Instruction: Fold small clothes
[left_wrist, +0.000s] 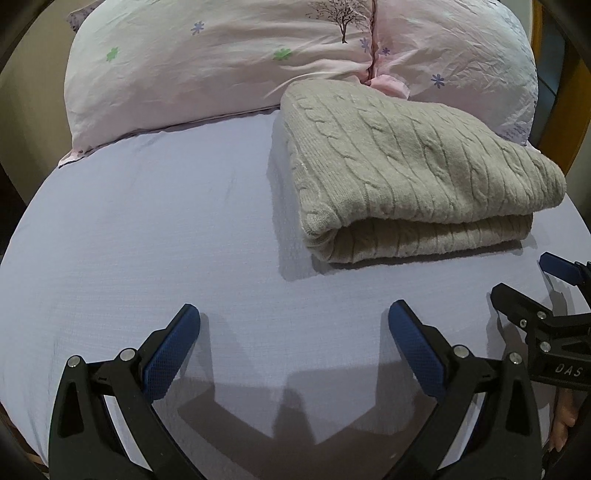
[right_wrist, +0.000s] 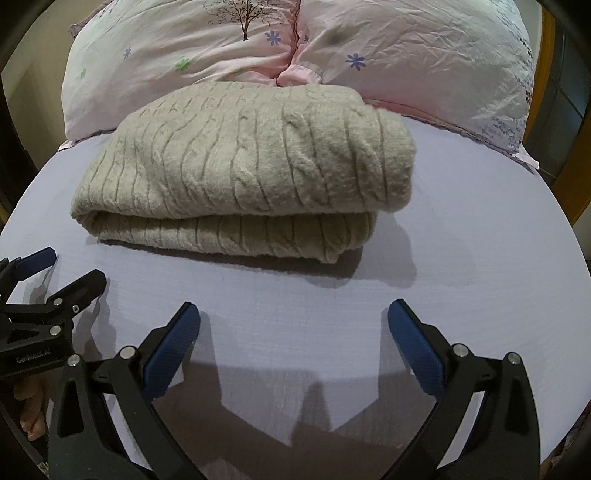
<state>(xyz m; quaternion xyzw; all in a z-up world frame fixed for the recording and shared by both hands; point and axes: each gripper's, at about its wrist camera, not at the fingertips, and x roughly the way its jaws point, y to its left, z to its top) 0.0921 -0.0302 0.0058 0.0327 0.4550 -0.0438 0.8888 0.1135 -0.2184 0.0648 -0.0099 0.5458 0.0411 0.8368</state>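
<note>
Left tongs (left_wrist: 293, 314): spread wide, nothing held, poised low over the lavender bed sheet (left_wrist: 147, 229). Right tongs (right_wrist: 293, 314): likewise spread wide and empty, over the same sheet. Each tool is seen at the edge of the other's view, side by side and apart from the garment.

Beyond the tips, a beige cable-knit sweater (right_wrist: 251, 162) is lying on the bed, doubled into a thick stack of two layers, the rounded fold edge facing the tongs. Its far edge is touching or just short of the pink floral pillows (right_wrist: 406, 48); which cannot be told.

Step judged: folding of this piece appears complete, tongs released. Next move, if any, would call for squaring the top layer over the lower, or a fresh garment; none is seen in view
</note>
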